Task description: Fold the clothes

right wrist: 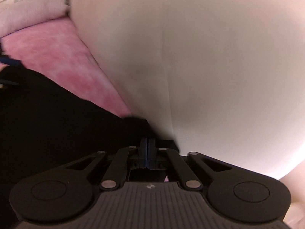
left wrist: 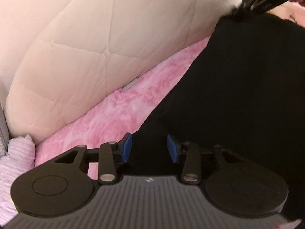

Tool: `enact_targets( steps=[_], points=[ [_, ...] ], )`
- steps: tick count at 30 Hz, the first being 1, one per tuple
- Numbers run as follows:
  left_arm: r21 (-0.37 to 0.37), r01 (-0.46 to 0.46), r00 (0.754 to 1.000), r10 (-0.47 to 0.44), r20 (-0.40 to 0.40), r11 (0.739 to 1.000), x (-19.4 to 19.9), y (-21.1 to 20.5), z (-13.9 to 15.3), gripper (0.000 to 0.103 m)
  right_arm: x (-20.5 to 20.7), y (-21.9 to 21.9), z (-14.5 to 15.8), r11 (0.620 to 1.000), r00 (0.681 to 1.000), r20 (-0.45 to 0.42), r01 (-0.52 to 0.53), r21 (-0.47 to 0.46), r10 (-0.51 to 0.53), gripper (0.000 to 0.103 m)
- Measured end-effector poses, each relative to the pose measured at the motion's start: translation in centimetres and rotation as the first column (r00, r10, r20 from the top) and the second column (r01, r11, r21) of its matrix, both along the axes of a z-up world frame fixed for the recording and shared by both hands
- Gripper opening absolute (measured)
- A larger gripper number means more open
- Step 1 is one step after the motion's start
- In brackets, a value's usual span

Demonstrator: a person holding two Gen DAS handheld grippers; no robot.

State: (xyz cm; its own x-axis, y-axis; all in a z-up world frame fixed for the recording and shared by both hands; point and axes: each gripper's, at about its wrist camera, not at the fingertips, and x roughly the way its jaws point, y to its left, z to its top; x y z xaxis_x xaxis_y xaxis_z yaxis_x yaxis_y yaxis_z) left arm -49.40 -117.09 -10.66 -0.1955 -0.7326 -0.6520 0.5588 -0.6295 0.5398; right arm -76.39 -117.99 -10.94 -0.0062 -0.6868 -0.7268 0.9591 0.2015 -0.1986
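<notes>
Bedding fills both views: a cream quilted duvet [left wrist: 80, 43], stitched in puffy diamonds, rises behind a pink plush blanket [left wrist: 106, 118] with a mottled, fleecy nap. On that blanket lies the black garment [left wrist: 238, 99], a matte, smooth-looking cloth whose visible edge runs diagonally from low near the left hand-held gripper [left wrist: 149, 147] up toward the right hand-held gripper [right wrist: 147, 150]. The left one hovers over the lower edge, blue pads apart, nothing between them; the cloth lies straight ahead and to its right. The right one, at the far upper corner beside the duvet, has its pads pressed together, apparently pinching a tuft of the black fabric, though blur hides the contact. The left seems the freer for any coming grasp. A ribbed lilac fabric [left wrist: 13, 164] bunches at left.
</notes>
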Motion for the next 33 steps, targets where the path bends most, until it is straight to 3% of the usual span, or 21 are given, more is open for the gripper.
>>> enact_targets(
  steps=[4,11,15,17,20,25,28,33],
  points=[
    [0.017,-0.025,0.999,0.025,-0.021,1.0,-0.7,-0.3,-0.6,0.034,-0.9,-0.4,-0.1,1.0,1.0,0.026,0.017,0.012,-0.018,0.0],
    [0.072,-0.133,0.983,0.141,-0.121,0.988,2.8,0.3,2.5,0.037,-0.1,2.9,1.8,1.0,0.999,0.032,-0.013,-0.024,0.014,0.0],
    [0.155,-0.164,0.974,0.184,-0.13,0.974,3.7,-1.1,0.8,0.037,0.9,4.5,2.1,0.998,0.998,0.032,-0.053,-0.028,0.054,0.007],
    [0.191,-0.168,0.97,0.196,-0.141,0.967,3.4,-2.2,-0.1,0.038,1.0,4.2,0.6,0.998,0.998,0.036,-0.059,0.002,0.059,0.007],
    [0.212,-0.185,0.961,0.221,-0.164,0.96,3.8,-2.3,0.4,0.039,1.1,5.5,2.1,0.999,0.998,0.037,-0.051,-0.01,0.051,0.007],
    [0.189,-0.215,0.951,0.249,-0.184,0.958,5.1,2.1,2.8,0.038,2.4,8.9,4.3,0.998,0.996,0.054,-0.065,-0.018,0.066,0.007],
    [0.191,-0.192,0.951,0.23,-0.205,0.963,5.5,5.8,3.5,0.037,3.2,11.8,4.1,0.997,0.995,0.07,-0.076,0.018,0.075,0.008],
    [0.213,-0.135,0.978,0.165,-0.127,0.968,4.8,9.1,0.5,0.037,3.7,15.0,1.8,0.991,0.994,0.084,-0.072,0.11,0.063,0.013]
  ],
)
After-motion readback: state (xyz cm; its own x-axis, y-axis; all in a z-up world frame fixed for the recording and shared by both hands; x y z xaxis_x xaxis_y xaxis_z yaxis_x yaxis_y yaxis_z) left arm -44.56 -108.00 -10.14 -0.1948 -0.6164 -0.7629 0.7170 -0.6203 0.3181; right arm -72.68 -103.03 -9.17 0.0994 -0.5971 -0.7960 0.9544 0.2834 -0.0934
